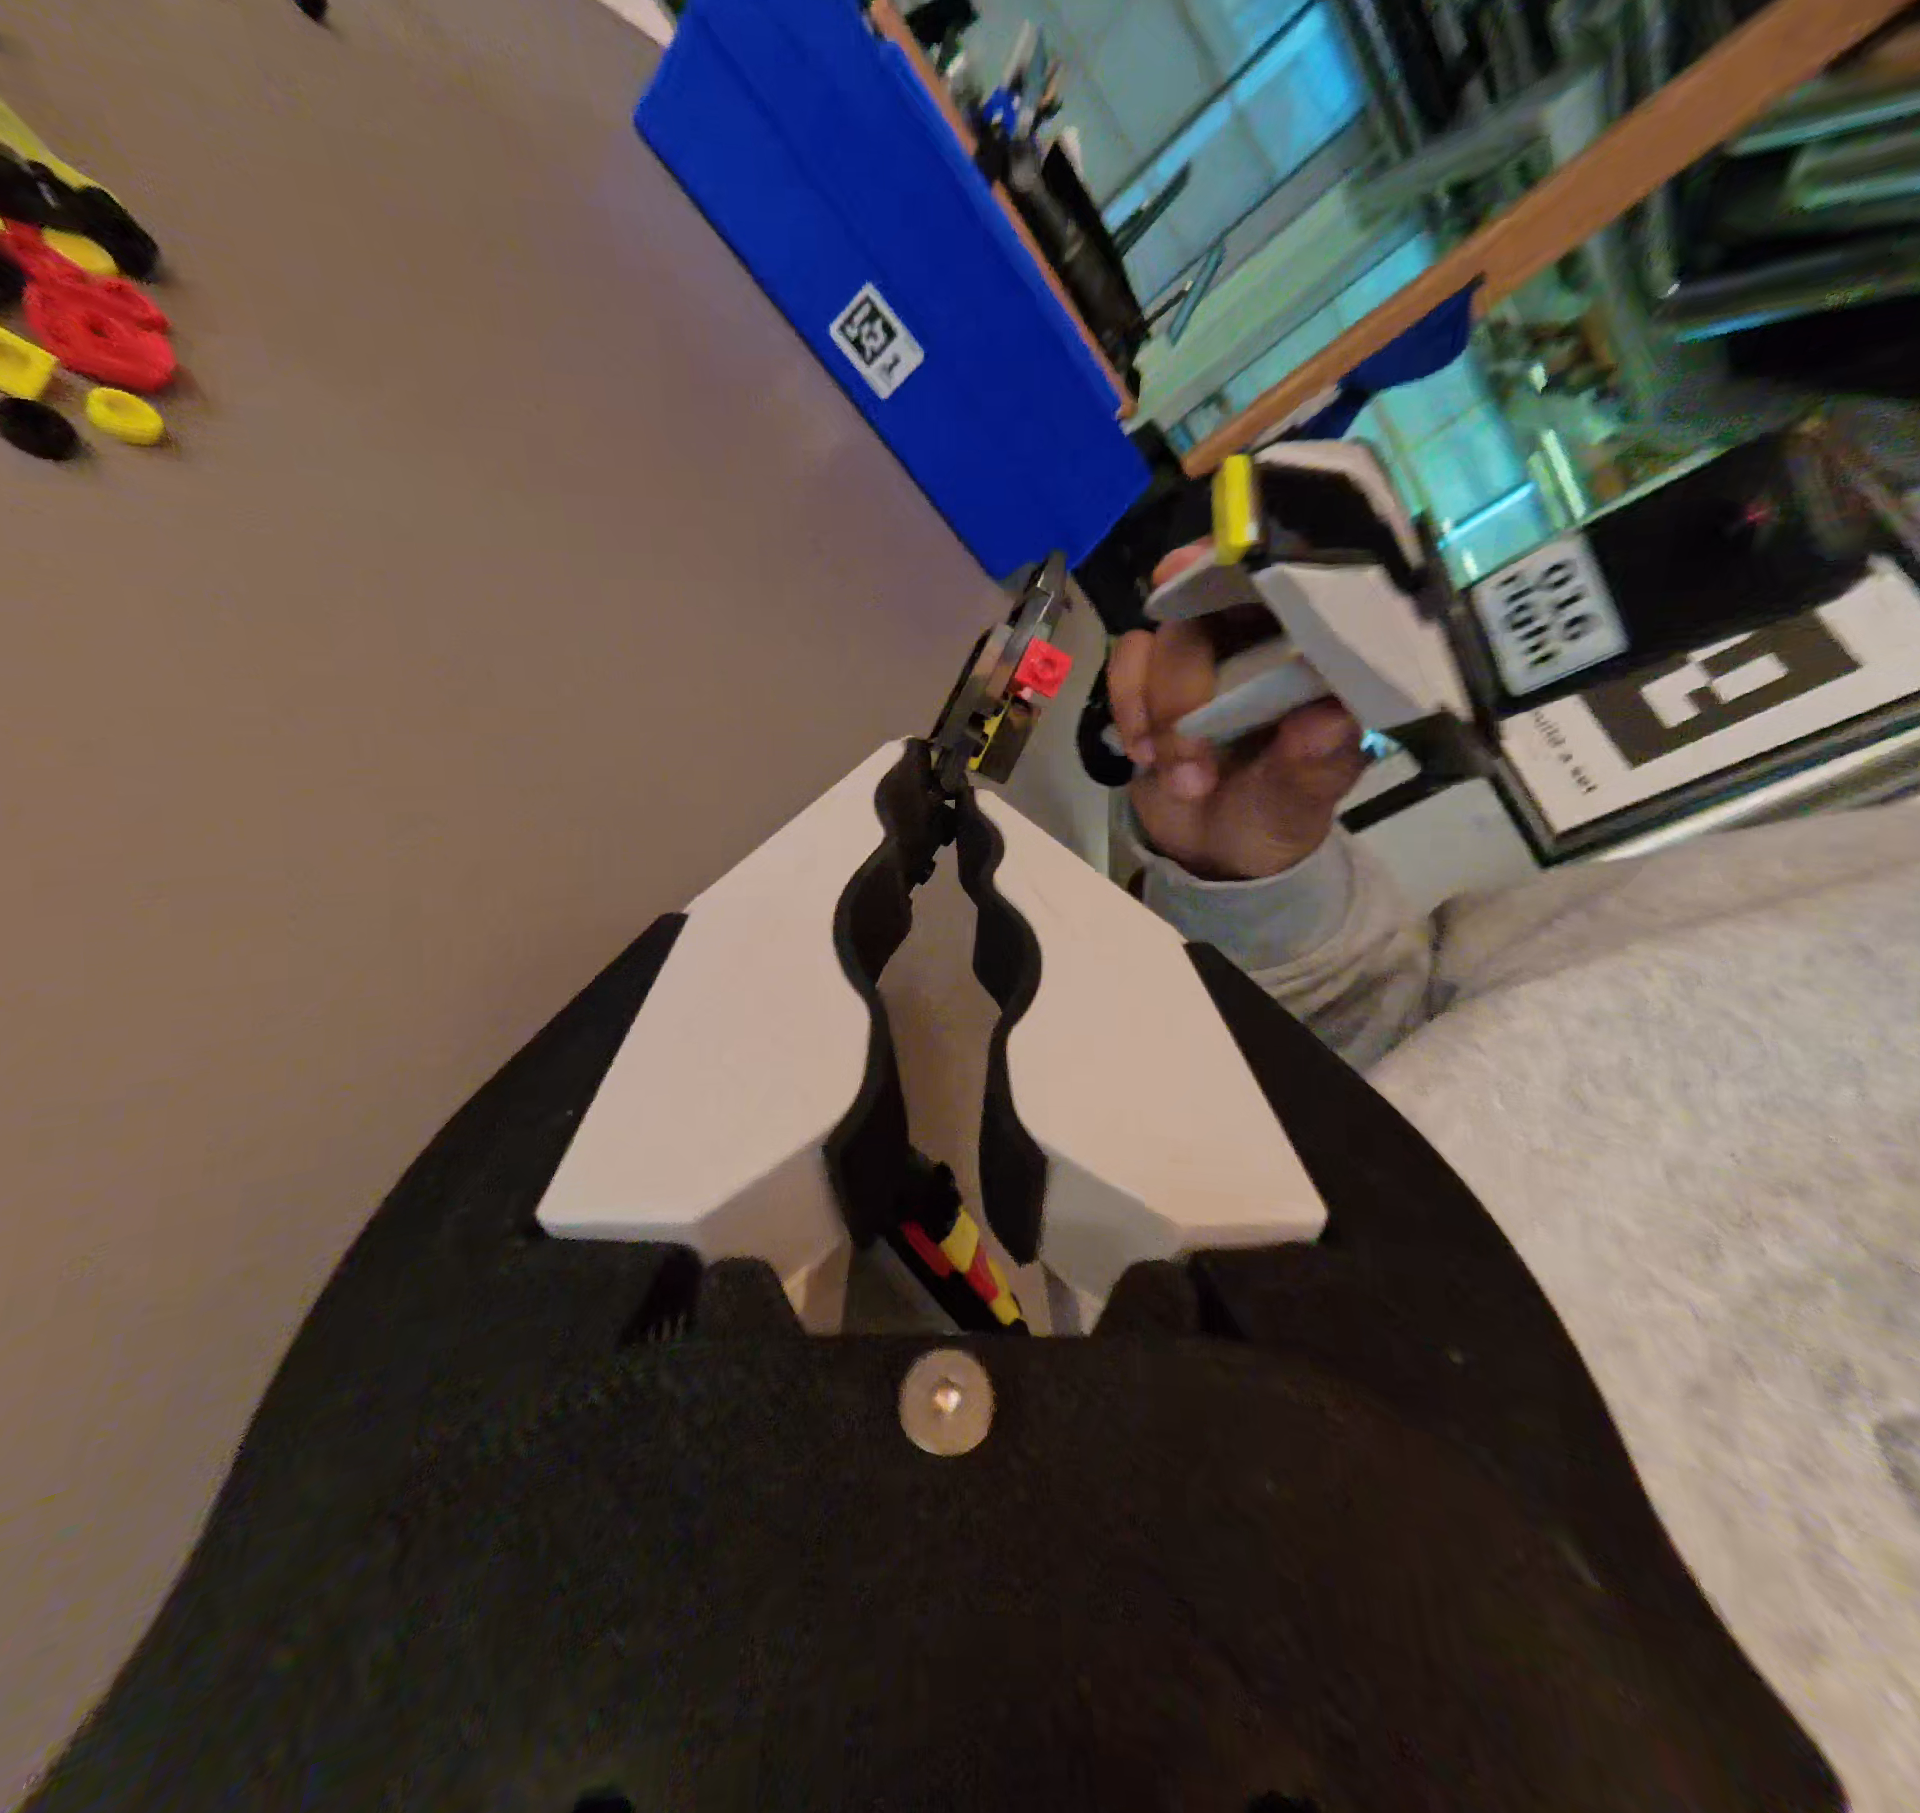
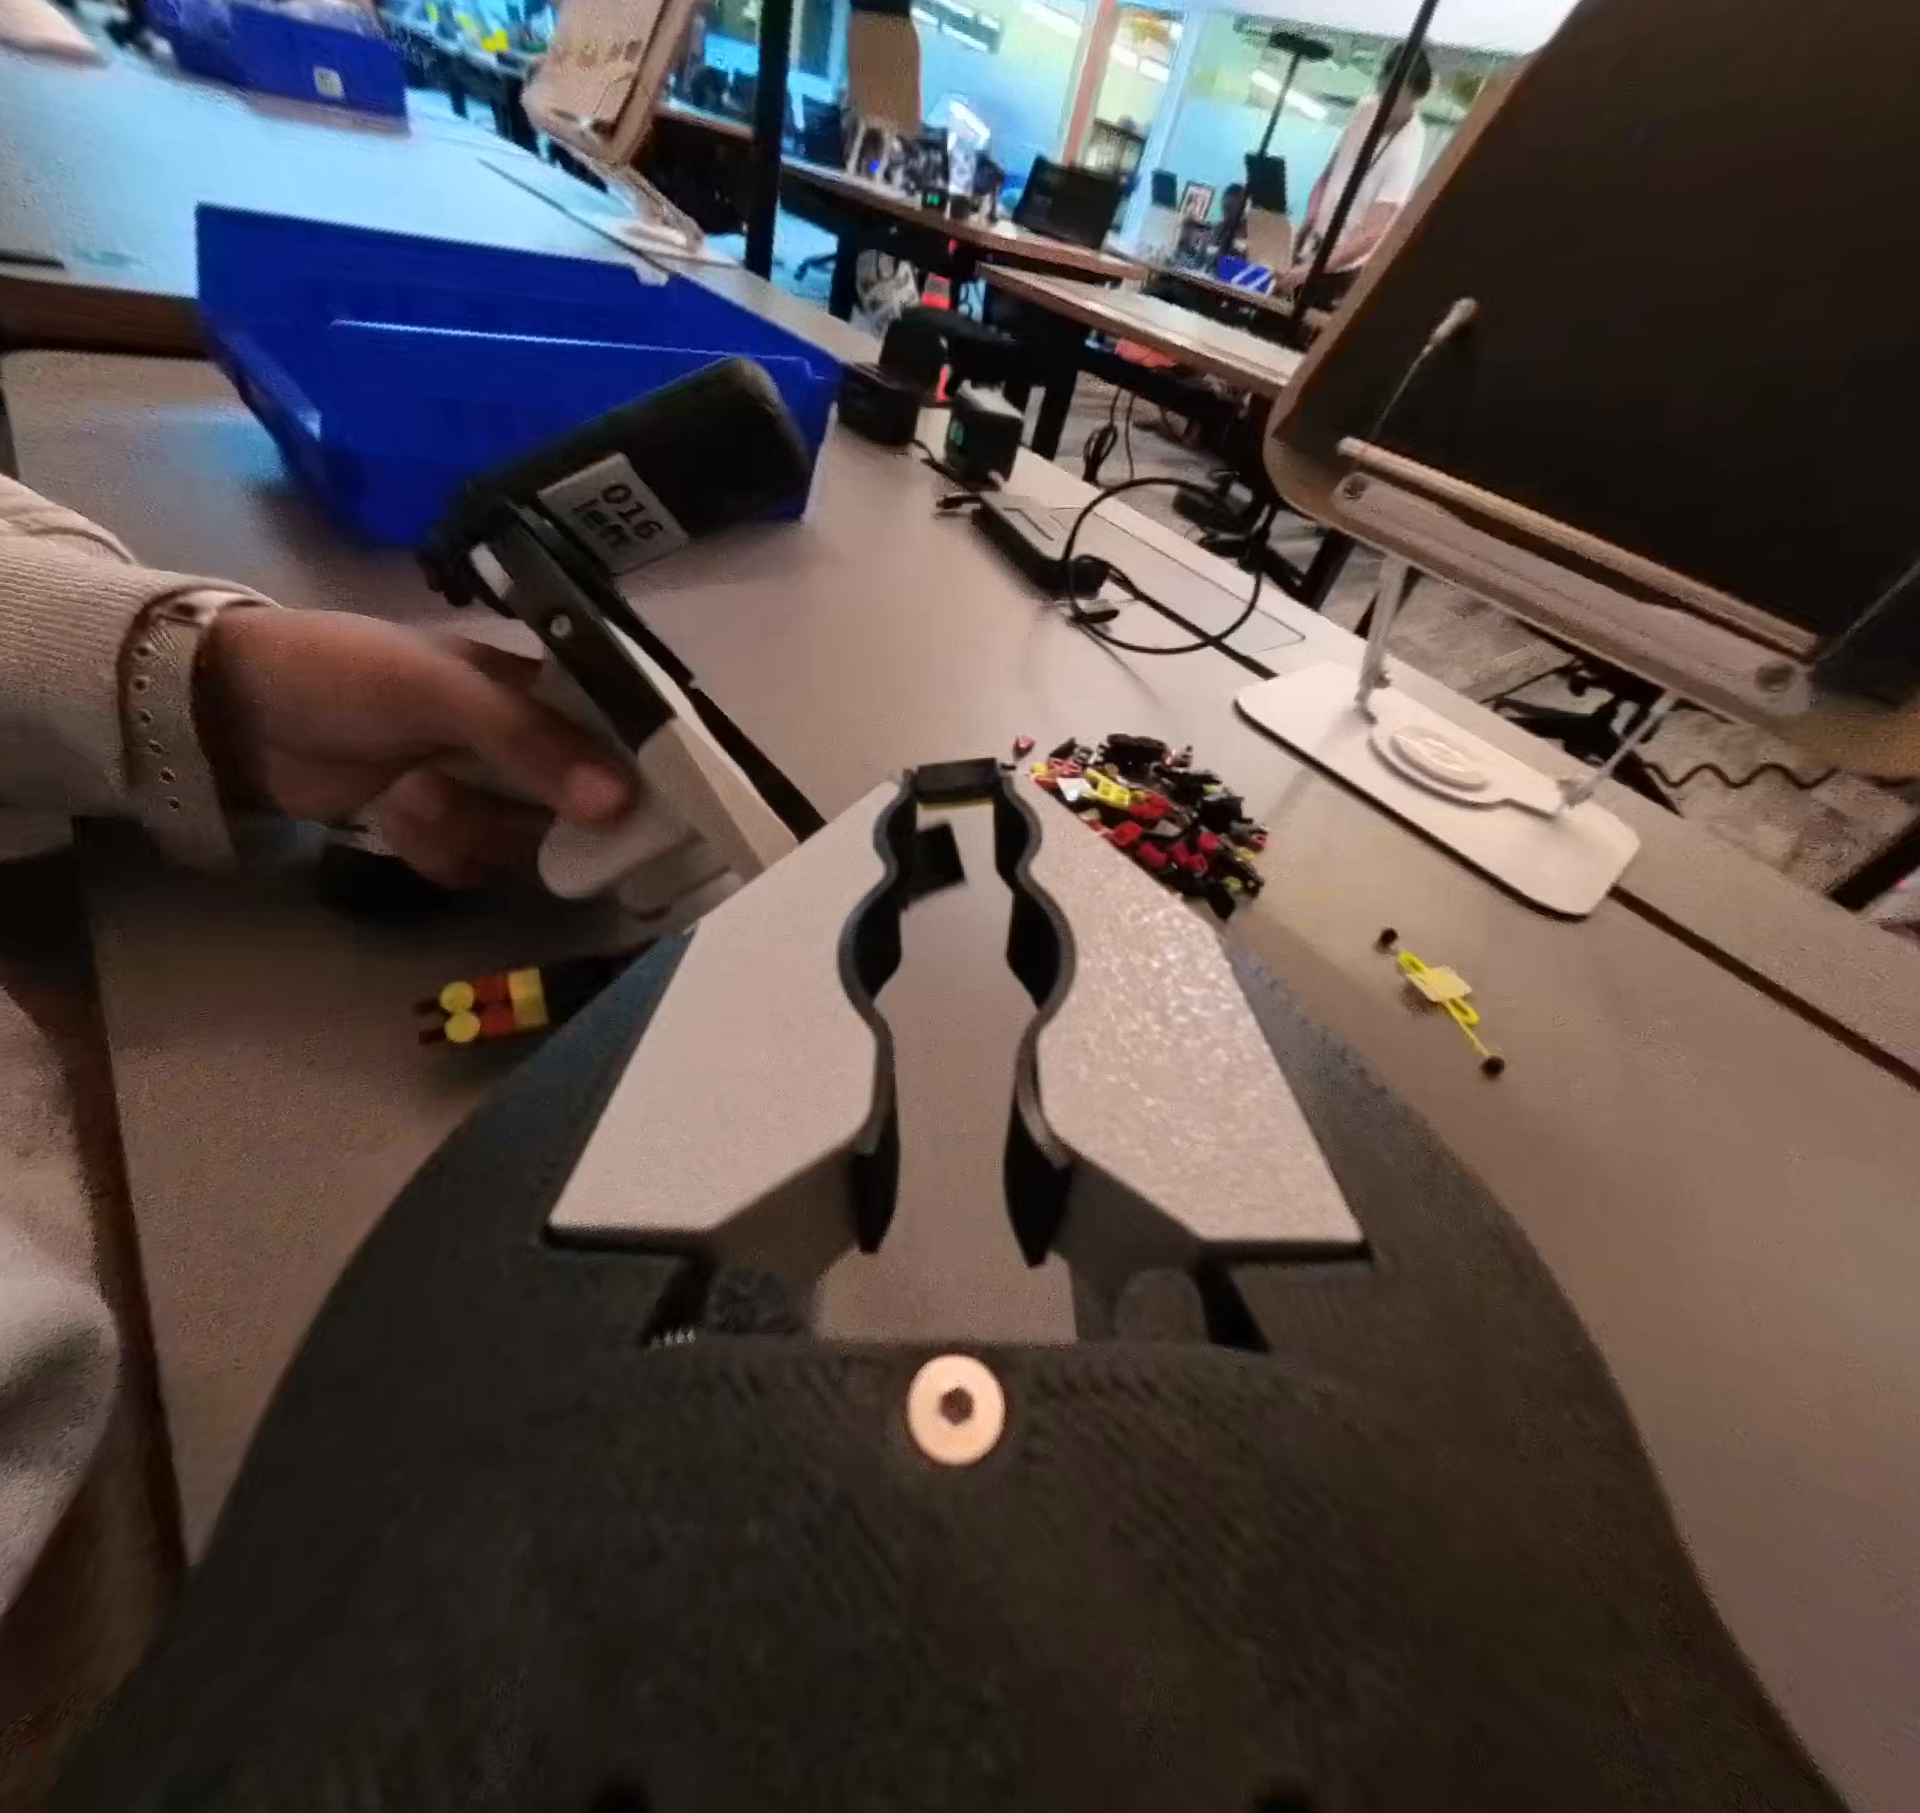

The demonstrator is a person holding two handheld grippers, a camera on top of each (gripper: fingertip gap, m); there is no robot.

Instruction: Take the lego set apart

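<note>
My left gripper pinched the lego chunk; my right gripper squeezed a black piece. Many loose bricks already lay piled.

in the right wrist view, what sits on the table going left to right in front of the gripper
small yellow, red and black lego assembly → heap of loose red, black and yellow lego pieces → thin yellow lego rod with black ends → flat white monitor stand base
</note>
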